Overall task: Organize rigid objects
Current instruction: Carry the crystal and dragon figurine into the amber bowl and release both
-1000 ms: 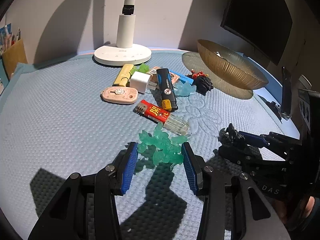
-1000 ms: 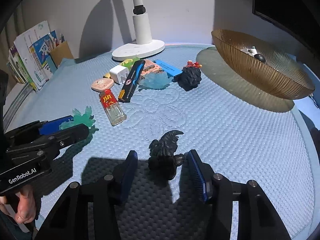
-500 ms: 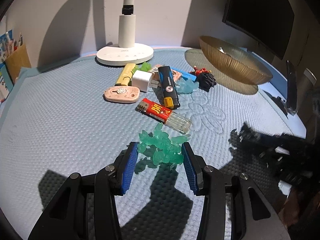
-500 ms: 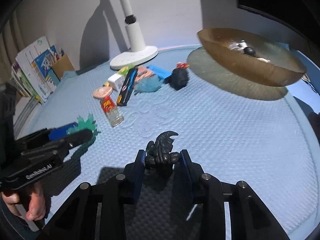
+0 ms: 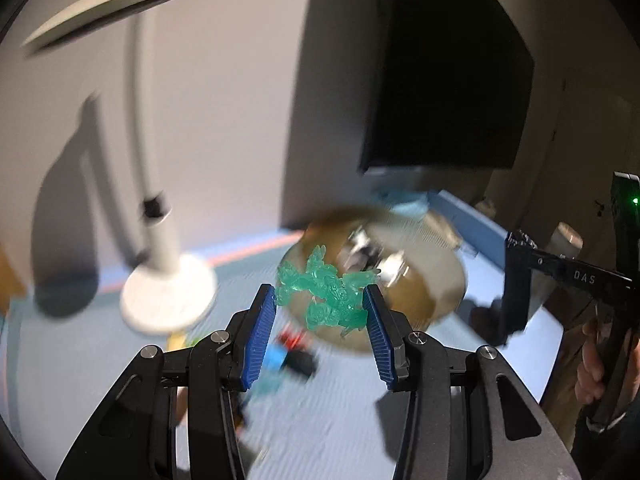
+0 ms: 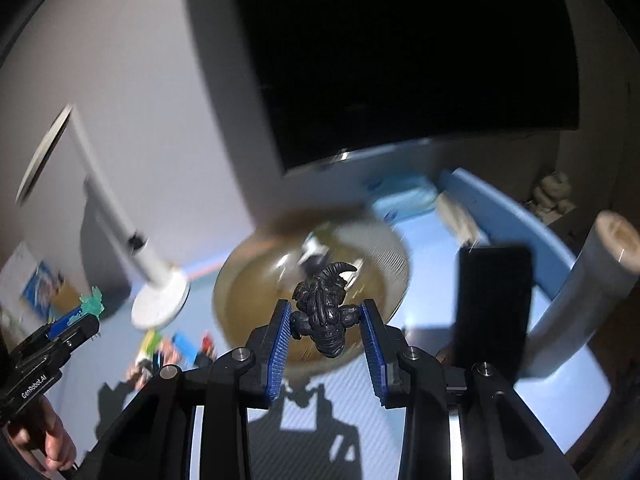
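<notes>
The left gripper [image 5: 320, 312] pinches a translucent green figure [image 5: 326, 294] between its blue pads, clear of the blue mat [image 5: 340, 412]. The right gripper [image 6: 324, 326], whose jaws have just been closing, clamps a black horned figure [image 6: 326, 312] in the same way, also off the surface. Just beyond both toys sits the amber ribbed bowl [image 6: 384, 248] (blurred, with small items inside that cannot be made out). To its left lie a few leftover objects [image 6: 180, 346], smeared by motion. A white desk lamp [image 5: 166, 280] stands behind them. A dark upright slab [image 6: 494, 308] rises right of the bowl. A black monitor [image 6: 400, 60] fills the wall behind.
</notes>
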Motion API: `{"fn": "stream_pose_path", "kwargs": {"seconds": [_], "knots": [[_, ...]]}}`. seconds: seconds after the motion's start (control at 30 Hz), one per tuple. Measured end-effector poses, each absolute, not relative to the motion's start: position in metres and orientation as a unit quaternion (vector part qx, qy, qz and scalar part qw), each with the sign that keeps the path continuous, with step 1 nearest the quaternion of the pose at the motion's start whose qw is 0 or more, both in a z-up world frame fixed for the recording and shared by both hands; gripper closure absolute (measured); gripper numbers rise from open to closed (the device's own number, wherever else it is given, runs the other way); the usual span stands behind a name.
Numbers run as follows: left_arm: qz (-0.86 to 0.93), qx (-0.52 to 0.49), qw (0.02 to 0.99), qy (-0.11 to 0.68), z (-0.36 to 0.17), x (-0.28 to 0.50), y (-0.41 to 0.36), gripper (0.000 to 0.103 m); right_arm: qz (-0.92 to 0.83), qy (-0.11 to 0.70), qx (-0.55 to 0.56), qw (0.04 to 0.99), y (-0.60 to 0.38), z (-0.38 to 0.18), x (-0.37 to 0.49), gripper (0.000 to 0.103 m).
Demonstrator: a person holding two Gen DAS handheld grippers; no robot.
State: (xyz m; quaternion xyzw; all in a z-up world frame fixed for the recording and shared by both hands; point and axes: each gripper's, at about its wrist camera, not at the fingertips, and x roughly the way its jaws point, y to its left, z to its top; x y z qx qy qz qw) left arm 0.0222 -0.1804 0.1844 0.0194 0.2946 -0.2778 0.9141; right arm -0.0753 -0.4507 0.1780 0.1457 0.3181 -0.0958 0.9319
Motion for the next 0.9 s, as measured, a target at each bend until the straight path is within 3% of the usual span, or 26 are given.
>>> {"fn": "stream_pose_path", "kwargs": {"seconds": [0.13, 0.4, 0.63, 0.67, 0.77, 0.83, 0.9], "knots": [[-0.302, 0.014, 0.894, 0.331, 0.175, 0.060, -0.237, 0.061, -0.100, 0.345, 0.136, 0.923, -0.463, 0.178, -0.050, 0.069], [-0.300, 0.062, 0.859, 0.410, 0.083, 0.093, -0.302, 0.061, -0.073, 0.460, 0.098, 0.879, -0.455, 0.095, 0.001, 0.069], [-0.297, 0.075, 0.854, 0.420, 0.065, 0.096, -0.316, 0.060, -0.083, 0.475, 0.063, 0.874, -0.455, 0.077, 0.011, 0.069], [-0.297, 0.072, 0.853, 0.423, 0.065, 0.097, -0.315, 0.058, -0.083, 0.479, 0.062, 0.872, -0.456, 0.075, 0.014, 0.068], [-0.301, 0.040, 0.853, 0.424, 0.075, 0.099, -0.301, 0.024, -0.076, 0.475, 0.082, 0.873, -0.459, 0.076, 0.014, 0.058], [-0.295, 0.018, 0.865, 0.406, 0.089, 0.094, -0.284, 0.021, -0.090, 0.456, 0.093, 0.881, -0.462, 0.085, 0.004, 0.046], [-0.290, 0.001, 0.872, 0.395, 0.101, 0.088, -0.262, 0.021, -0.101, 0.433, 0.097, 0.891, -0.462, 0.096, -0.009, 0.045]]}}
